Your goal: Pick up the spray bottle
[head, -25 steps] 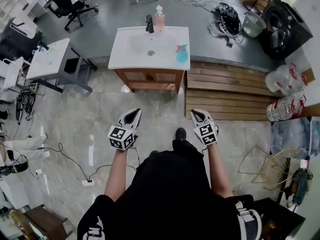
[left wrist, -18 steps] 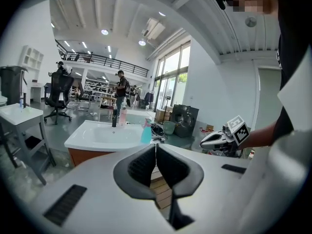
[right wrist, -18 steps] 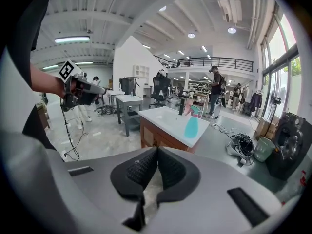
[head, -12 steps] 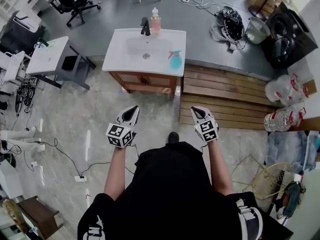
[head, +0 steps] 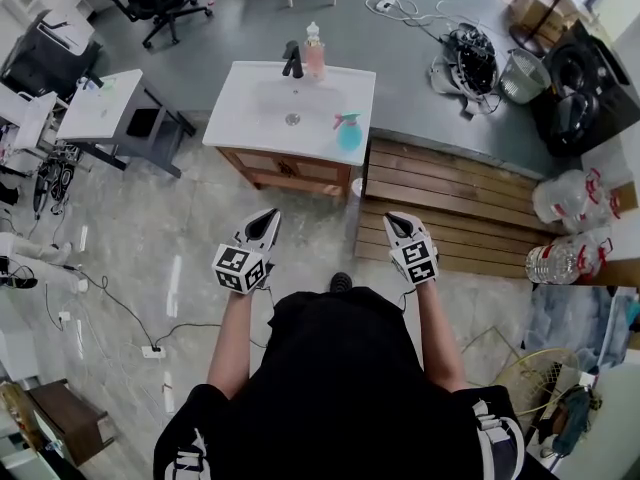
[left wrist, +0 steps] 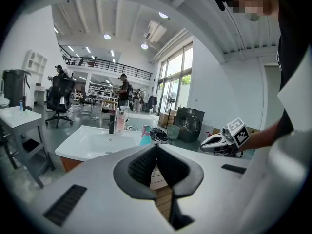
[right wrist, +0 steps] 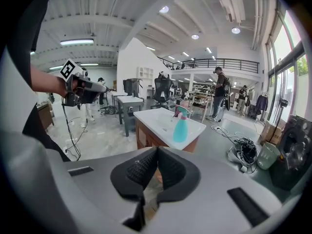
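One spray bottle (head: 348, 133) stands upright near the front right corner of a white table (head: 245, 118) that has a basin sunk into its top. The table sits on a wooden cabinet (head: 290, 173). At the back edge are a black tap (head: 293, 60) and a pink soap bottle (head: 314, 53), just beside each other.

Only the head view shows the whole layout. The bottle is well apart from both tongs, farther from the person across a stretch of glossy stone floor (head: 190, 228). A slatted wooden platform (head: 450, 183) lies to the right of the cabinet.

The right gripper view gives the clearest look at the bottle: a smooth, see-through teal body that widens toward the base, topped by a trigger head with a reddish part. There it stands above and slightly right of the jaw tips. The left gripper view shows only a small teal sliver of it, just above that gripper's jaws.

The left tongs (head: 266, 218) and right tongs (head: 392, 220) are held side by side and point toward the table. Both are closed with their ribbed black pads meeting, and neither holds anything.
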A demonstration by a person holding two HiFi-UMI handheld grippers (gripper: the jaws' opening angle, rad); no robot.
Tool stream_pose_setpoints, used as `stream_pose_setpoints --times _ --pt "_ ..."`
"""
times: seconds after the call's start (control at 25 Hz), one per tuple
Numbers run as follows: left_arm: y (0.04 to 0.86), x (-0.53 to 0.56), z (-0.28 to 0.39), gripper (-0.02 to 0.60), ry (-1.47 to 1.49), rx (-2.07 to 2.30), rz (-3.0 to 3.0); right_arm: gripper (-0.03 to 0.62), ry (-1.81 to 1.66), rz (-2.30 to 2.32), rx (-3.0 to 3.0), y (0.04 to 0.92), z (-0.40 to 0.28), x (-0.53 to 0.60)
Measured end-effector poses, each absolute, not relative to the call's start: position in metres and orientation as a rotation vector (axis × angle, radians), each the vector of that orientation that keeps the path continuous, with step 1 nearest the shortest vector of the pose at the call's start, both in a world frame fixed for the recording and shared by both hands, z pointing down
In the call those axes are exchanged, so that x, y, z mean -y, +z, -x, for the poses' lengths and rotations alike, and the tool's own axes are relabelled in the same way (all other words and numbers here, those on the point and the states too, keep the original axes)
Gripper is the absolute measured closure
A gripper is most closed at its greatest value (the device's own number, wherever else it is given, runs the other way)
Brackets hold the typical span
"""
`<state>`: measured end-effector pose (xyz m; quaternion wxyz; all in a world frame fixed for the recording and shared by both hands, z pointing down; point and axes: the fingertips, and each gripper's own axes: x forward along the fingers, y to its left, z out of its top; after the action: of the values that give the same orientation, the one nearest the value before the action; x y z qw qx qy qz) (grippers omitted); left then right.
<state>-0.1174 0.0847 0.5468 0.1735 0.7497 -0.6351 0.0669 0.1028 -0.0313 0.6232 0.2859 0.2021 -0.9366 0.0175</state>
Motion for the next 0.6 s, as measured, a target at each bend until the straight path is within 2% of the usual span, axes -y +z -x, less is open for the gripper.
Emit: stream_pose_setpoints --times 0.6 --pt "0.531 -0.023 0.107 0.558 0.185 1.75 -2.204 0.579 0.117 -0.581 2.496 0.638 -0.113 0.06"
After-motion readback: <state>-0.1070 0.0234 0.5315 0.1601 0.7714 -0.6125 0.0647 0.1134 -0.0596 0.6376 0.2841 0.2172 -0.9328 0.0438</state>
